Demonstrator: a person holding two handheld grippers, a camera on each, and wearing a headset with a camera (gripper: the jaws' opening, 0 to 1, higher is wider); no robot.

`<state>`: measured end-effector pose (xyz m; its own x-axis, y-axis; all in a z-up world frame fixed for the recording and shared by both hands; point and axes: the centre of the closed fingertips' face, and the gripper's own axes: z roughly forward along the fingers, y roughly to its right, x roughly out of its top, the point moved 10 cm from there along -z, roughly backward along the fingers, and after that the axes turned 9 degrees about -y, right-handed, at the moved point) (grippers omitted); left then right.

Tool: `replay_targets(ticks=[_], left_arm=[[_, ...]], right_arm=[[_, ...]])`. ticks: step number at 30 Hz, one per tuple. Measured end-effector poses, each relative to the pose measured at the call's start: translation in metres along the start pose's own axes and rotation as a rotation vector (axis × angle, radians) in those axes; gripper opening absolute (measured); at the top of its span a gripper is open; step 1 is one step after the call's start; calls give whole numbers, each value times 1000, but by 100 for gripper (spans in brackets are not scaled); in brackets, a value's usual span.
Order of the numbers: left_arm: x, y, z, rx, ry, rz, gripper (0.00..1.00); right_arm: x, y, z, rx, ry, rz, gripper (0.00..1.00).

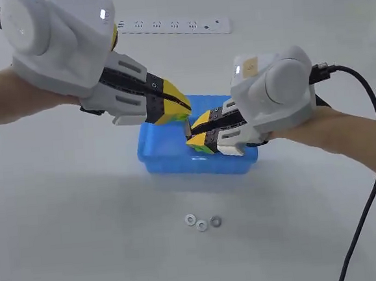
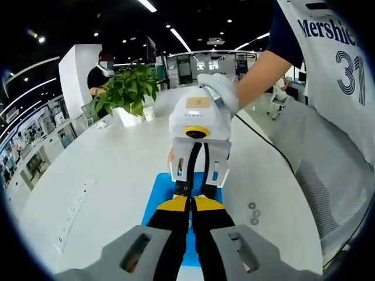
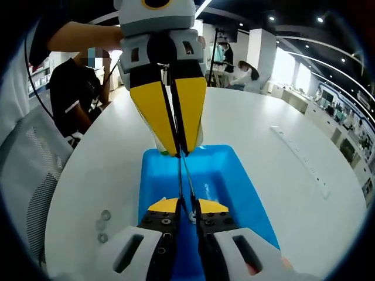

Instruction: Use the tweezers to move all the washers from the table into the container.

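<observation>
The left gripper and the right gripper meet tip to tip over the box. Both are squeezed narrow on the thin tweezers, which run between them. It looks like they are fixing the hold so one can pinch with it. Three washers wait on the table, apart from both grippers, on the person's side of the box.

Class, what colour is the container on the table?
The container is bright blue, clearest in the right gripper view.
</observation>
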<state>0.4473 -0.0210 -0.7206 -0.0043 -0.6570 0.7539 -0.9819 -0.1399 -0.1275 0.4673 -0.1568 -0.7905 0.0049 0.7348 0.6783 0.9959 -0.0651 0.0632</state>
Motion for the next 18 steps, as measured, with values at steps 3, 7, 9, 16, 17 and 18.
replay_targets(ticks=[3,7,9,16,17,18], left_arm=[[5,3,-2,-1,-3,10,5],[13,5,-8,-4,-2,28,5],[15,5,-10,-1,-2,38,5],[33,15,-25,2,7,86,5],[37,17,-28,4,9,101,5],[38,18,-29,3,9,100,5]], right_arm=[[3,-1,-2,-5,5,-9,12],[9,-4,-9,-4,27,-12,12],[12,-6,-12,-9,34,-20,12],[25,-18,-32,-32,80,-68,12],[26,-20,-34,-36,83,-79,12],[27,-23,-38,-43,83,-90,12]])
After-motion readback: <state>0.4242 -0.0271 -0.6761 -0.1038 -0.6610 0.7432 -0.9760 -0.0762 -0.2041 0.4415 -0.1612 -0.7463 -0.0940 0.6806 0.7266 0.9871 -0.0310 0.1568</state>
